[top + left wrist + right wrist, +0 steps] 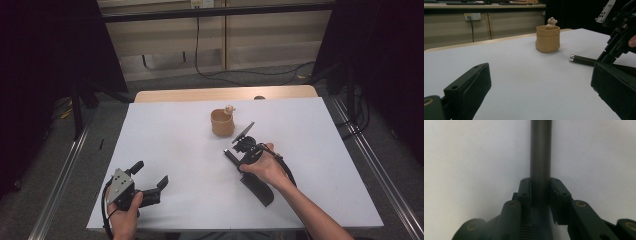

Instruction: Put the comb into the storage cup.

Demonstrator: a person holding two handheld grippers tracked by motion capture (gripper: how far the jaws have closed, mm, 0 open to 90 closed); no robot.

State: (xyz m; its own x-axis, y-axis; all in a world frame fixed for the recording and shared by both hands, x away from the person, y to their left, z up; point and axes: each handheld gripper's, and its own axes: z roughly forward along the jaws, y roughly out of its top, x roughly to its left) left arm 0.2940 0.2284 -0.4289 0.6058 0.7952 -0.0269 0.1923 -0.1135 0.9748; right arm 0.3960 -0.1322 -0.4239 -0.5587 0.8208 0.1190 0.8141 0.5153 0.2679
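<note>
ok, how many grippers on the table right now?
2. Left gripper sits open at the near left edge. Right gripper is mid-table, near the cup, shut on a dark rod.

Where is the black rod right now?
In the high view the black rod lies on the white table, clamped in the right gripper, just in front of the tan pot.

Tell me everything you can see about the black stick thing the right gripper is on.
The black rod is a slim, smooth, matte cylinder, metal or plastic by its look, with a silvery tip facing the tan pot. It widens into a broader black body near the person's wrist. It lies on the white table, and the right gripper has its jaws closed on its shaft.
</note>
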